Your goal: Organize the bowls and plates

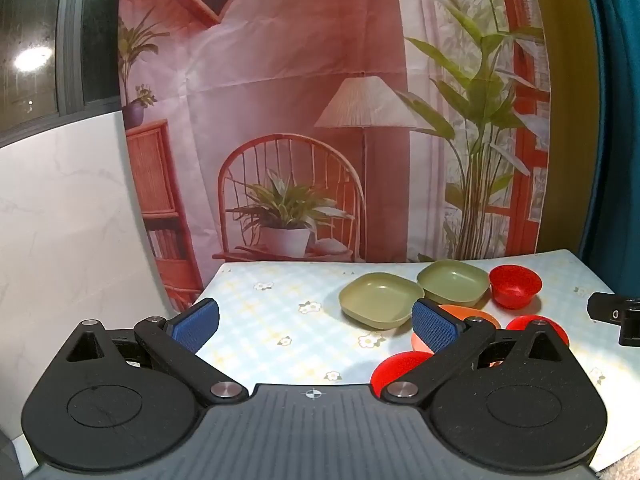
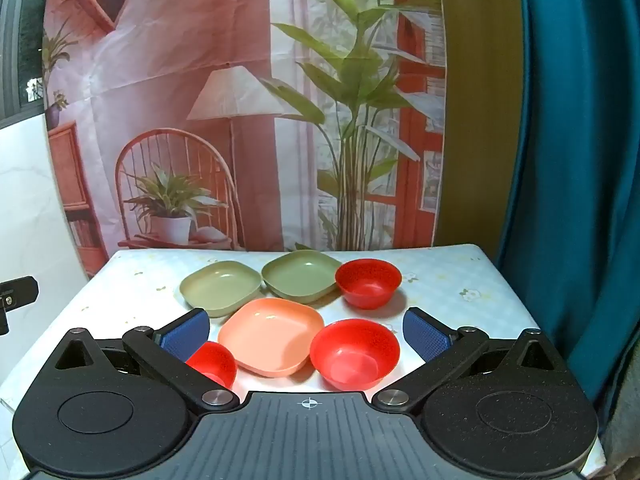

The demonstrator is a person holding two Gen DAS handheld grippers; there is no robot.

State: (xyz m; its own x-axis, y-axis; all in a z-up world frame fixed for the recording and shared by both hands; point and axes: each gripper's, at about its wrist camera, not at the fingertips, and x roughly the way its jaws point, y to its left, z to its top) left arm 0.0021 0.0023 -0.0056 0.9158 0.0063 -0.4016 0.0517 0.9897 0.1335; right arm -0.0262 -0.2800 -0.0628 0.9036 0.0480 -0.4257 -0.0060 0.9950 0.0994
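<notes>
A printed backdrop (image 2: 240, 100) of a chair, lamp and plants hangs behind the worktop (image 2: 460, 276), which wears a pale floral cloth; a teal curtain (image 2: 580, 160) fills the right side.

On the worktop, two green square plates sit side by side at the back, the left green plate (image 2: 220, 286) just beside the right green plate (image 2: 301, 276). In front of them lies a salmon plate (image 2: 272, 336), mostly hidden behind the right-hand finger in the left wrist view. Three red bowls stand around it: the far red bowl (image 2: 368, 282) next to the right green plate, the near red bowl (image 2: 355, 354) touching or just beside the salmon plate, and a small red bowl (image 2: 212, 362) partly covered by a finger link.

The left gripper (image 1: 316, 320) hovers with jaws spread wide, holding nothing. The right gripper (image 2: 306, 330) likewise has its jaws wide apart and empty, the plates and bowls lying beyond them.
</notes>
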